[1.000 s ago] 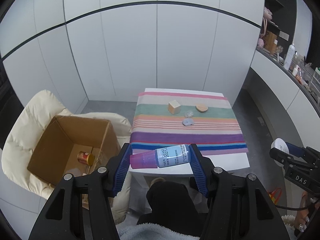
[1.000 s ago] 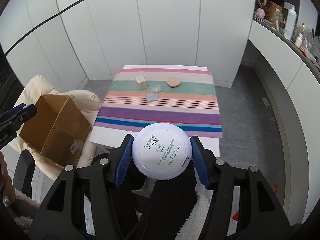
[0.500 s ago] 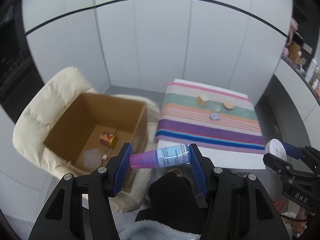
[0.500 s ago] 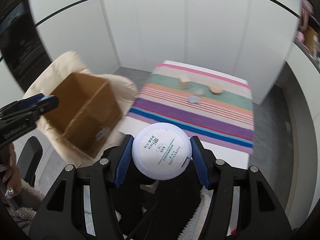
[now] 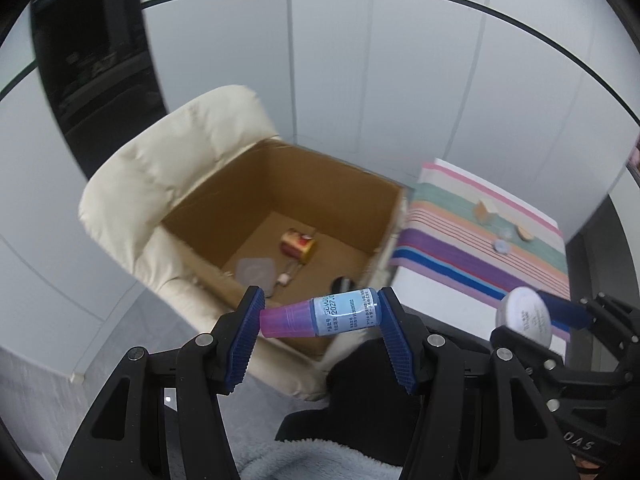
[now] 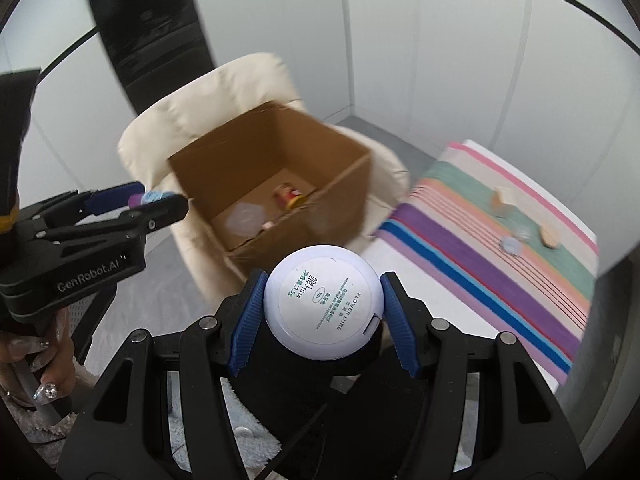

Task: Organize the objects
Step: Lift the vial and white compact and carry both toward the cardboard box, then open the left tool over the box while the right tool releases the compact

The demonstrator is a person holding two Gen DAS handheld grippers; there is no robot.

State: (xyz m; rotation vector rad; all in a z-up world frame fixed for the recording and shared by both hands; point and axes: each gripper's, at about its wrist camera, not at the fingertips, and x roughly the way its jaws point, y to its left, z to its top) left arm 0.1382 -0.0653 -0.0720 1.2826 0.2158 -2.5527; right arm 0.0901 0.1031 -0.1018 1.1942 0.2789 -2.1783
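My left gripper (image 5: pixel 320 316) is shut on a small bottle (image 5: pixel 320 317) with a pink cap and a blue label, held sideways in front of an open cardboard box (image 5: pixel 280 184). My right gripper (image 6: pixel 322 306) is shut on a round white compact (image 6: pixel 322 306); it also shows at the right of the left wrist view (image 5: pixel 524 316). The box (image 6: pixel 320 184) sits on a cream armchair (image 5: pixel 168 152) and holds a red and gold can (image 5: pixel 298 244), a clear lid (image 5: pixel 256 270) and small items. My left gripper shows in the right wrist view (image 6: pixel 154 200), left of the box.
A table with a striped cloth (image 5: pixel 480 248) stands right of the armchair. On it lie a wooden block (image 5: pixel 486 211), a tan heart-shaped piece (image 5: pixel 525 233) and a pale blue piece (image 5: pixel 501 245). White wall panels stand behind.
Both grippers have swung left from facing the striped table to facing the box on the armchair. Each still holds its object.
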